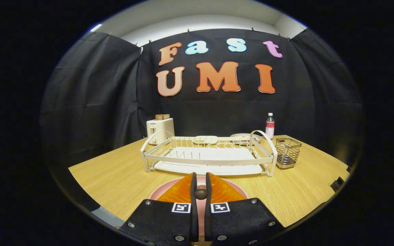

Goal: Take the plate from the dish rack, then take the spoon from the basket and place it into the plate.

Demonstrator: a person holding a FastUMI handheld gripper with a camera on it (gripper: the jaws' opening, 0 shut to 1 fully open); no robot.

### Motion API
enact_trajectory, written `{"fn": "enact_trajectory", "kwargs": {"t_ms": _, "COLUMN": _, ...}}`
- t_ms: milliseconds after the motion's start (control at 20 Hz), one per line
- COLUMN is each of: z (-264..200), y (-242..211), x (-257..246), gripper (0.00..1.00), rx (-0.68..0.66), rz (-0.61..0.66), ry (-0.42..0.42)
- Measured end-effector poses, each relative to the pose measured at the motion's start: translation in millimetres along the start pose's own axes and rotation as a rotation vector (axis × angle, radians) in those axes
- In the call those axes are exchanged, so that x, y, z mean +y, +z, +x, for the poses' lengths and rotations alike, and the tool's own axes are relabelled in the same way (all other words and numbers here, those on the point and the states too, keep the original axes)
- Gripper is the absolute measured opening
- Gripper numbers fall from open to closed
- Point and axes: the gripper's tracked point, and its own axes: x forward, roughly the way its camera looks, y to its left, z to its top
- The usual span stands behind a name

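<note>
Bare table [115, 177] flanks the dish rack [207, 155], which blocks the way ahead beside the basket [287, 152].

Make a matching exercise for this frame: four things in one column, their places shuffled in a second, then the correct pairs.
Things:
1. pink plate
2. spoon handle
3. toaster
4. wire basket

Places:
A. at the dish rack's right end
B. between the gripper's fingers
C. on the table under the fingers
D. behind the rack's left end

Pairs: 1-C, 2-B, 3-D, 4-A
</note>
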Motion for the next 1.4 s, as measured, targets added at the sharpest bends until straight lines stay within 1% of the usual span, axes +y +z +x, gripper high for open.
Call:
{"fn": "enact_trajectory", "kwargs": {"t_ms": 150, "z": -1, "y": 0, "x": 0, "gripper": 0.13, "rx": -0.001, "rz": -0.013, "ry": -0.003}}
{"fn": "enact_trajectory", "kwargs": {"t_ms": 300, "z": -1, "y": -6, "x": 2, "gripper": 0.18, "rx": 0.029, "rz": -0.004, "ry": -0.001}}
{"fn": "enact_trajectory", "kwargs": {"t_ms": 400, "z": 0, "y": -8, "x": -3, "gripper": 0.34, "rx": 0.043, "rz": -0.001, "ry": -0.012}}
{"fn": "enact_trajectory", "kwargs": {"t_ms": 450, "z": 1, "y": -7, "x": -5, "gripper": 0.5, "rx": 0.047, "rz": 0.003, "ry": -0.015}}
{"fn": "enact_trajectory", "kwargs": {"t_ms": 500, "z": 1, "y": -5, "x": -8, "gripper": 0.58, "rx": 0.049, "rz": 0.008, "ry": -0.017}}
{"fn": "enact_trajectory", "kwargs": {"t_ms": 550, "z": 2, "y": -4, "x": -12, "gripper": 0.71, "rx": 0.051, "rz": 0.012, "ry": -0.022}}
{"fn": "enact_trajectory", "kwargs": {"t_ms": 600, "z": 2, "y": 0, "x": -17, "gripper": 0.76, "rx": 0.052, "rz": 0.012, "ry": -0.03}}
{"fn": "enact_trajectory", "kwargs": {"t_ms": 650, "z": 3, "y": 2, "x": -23, "gripper": 0.84, "rx": 0.055, "rz": 0.008, "ry": -0.041}}
{"fn": "enact_trajectory", "kwargs": {"t_ms": 700, "z": 4, "y": 6, "x": -29, "gripper": 0.88, "rx": 0.055, "rz": 0.003, "ry": -0.052}}
{"fn": "enact_trajectory", "kwargs": {"t_ms": 750, "z": 4, "y": 13, "x": -36, "gripper": 0.94, "rx": 0.055, "rz": -0.004, "ry": -0.064}}
{"fn": "enact_trajectory", "kwargs": {"t_ms": 850, "z": 6, "y": 27, "x": -49, "gripper": 0.97, "rx": 0.052, "rz": -0.009, "ry": -0.081}}
{"fn": "enact_trajectory", "kwargs": {"t_ms": 1050, "z": 5, "y": 66, "x": -84, "gripper": 0.97, "rx": 0.011, "rz": -0.003, "ry": -0.124}}
{"fn": "enact_trajectory", "kwargs": {"t_ms": 1250, "z": 7, "y": 94, "x": -122, "gripper": 0.97, "rx": 0.002, "rz": 0.021, "ry": -0.165}}
{"fn": "enact_trajectory", "kwargs": {"t_ms": 1400, "z": 9, "y": 117, "x": -152, "gripper": 0.97, "rx": -0.02, "rz": -0.014, "ry": -0.208}}
